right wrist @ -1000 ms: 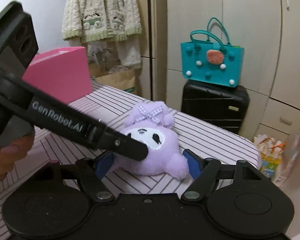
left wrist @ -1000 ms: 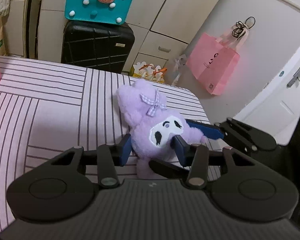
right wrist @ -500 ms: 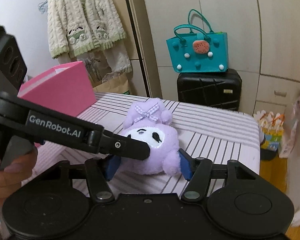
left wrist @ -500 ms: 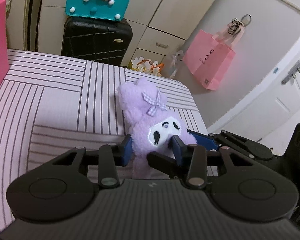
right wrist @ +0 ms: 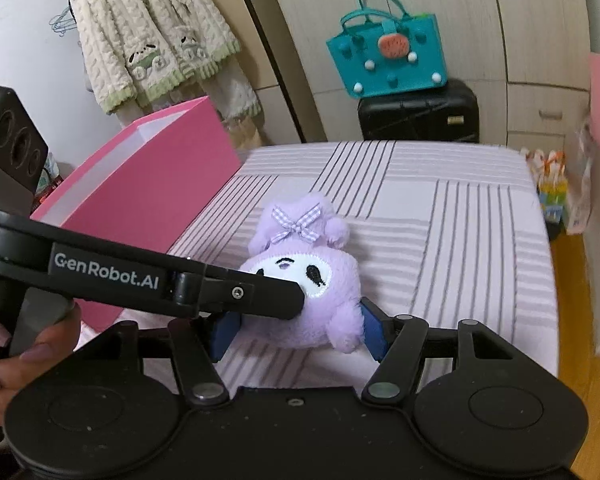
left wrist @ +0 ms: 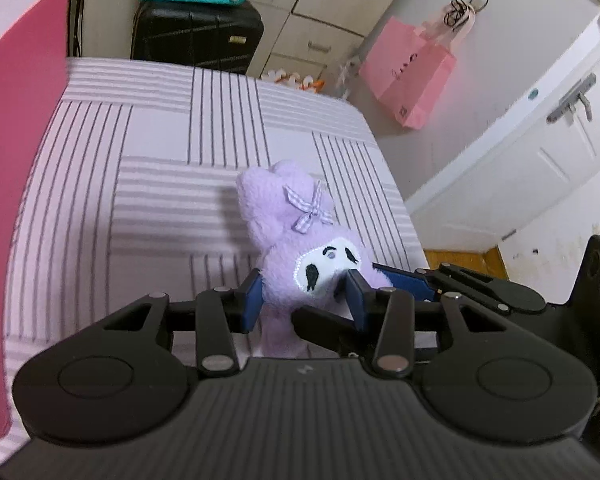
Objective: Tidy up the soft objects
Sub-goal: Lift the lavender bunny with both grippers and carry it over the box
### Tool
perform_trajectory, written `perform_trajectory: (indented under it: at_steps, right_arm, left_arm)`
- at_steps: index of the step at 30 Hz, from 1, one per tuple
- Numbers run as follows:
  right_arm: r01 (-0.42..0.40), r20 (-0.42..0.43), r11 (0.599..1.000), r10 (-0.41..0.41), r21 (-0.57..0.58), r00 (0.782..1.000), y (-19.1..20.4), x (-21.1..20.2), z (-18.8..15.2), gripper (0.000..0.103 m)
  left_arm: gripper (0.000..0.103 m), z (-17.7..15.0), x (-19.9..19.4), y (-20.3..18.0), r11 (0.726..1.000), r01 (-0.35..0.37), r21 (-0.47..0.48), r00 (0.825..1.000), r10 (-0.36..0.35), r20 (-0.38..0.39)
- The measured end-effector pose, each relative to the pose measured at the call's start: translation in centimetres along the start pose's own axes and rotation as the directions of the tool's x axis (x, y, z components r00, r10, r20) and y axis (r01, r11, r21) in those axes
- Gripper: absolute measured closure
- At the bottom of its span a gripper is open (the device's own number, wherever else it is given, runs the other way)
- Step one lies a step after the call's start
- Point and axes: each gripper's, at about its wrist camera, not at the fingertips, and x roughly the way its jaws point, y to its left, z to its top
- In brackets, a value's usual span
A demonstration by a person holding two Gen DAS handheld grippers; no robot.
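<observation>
A purple plush toy [left wrist: 300, 236] with a gingham bow and a white face is held above the striped pink bed [left wrist: 160, 152]. My left gripper [left wrist: 302, 300] is shut on its lower body, blue pads pressing both sides. My right gripper [right wrist: 298, 330] is shut on the same plush toy [right wrist: 312, 280] from the other side. The left gripper's arm crosses the right wrist view in front of the toy's face. A pink open box [right wrist: 140, 196] stands on the bed to the left; it also shows in the left wrist view [left wrist: 16, 120].
A black suitcase [right wrist: 420, 112] with a teal bag [right wrist: 384, 56] on top stands past the bed's far end. A pink paper bag [left wrist: 412, 72] hangs on the wall at the right. A knitted cardigan [right wrist: 148, 36] hangs behind the box. The bed edge falls off at the right.
Both grippers have closed tighter on the plush toy and lifted it off the bed. The views have risen and shifted left, bringing the pink box closer.
</observation>
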Motion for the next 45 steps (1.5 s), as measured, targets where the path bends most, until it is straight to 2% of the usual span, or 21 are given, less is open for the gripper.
perform_trajectory:
  at_steps: [8,12,20,30,39,45]
  right_arm:
    - [-0.038,-0.064,0.999,0.039,0.003,0.997,4.6,-2.8,-1.8,0.034]
    - [-0.058,-0.028,0.998,0.057,-0.036,0.998,7.1,-4.8,-3.1,0.034]
    - [-0.13,-0.015,0.983,0.129,-0.131,0.992,11.6,-6.7,-3.9,0.035]
    - [-0.243,-0.027,0.944,0.243,-0.225,0.97,16.7,-7.6,-2.4,0.035]
    - [-0.259,-0.008,0.915,0.27,-0.311,0.963,20.6,-6.9,0.2,0.036]
    - [-0.259,0.018,0.906,0.281,-0.336,0.96,22.3,-5.1,3.5,0.036]
  left_arm:
    - [0.062,-2.2,-4.6,0.4,0.999,0.018,0.037,0.998,-0.016,-0.055]
    - [0.061,-3.7,-7.6,0.5,0.997,0.049,0.055,0.997,-0.045,-0.063]
    - [0.06,-5.9,-13.0,1.6,0.996,0.045,0.082,0.998,-0.042,-0.039]
    - [0.059,-7.3,-20.2,3.8,0.996,0.033,0.088,0.999,-0.036,0.039]
    - [0.057,-7.0,-24.0,6.0,0.995,0.001,0.095,0.995,-0.011,0.104]
    - [0.056,-5.0,-25.8,7.8,0.996,-0.032,0.087,0.984,0.016,0.179]
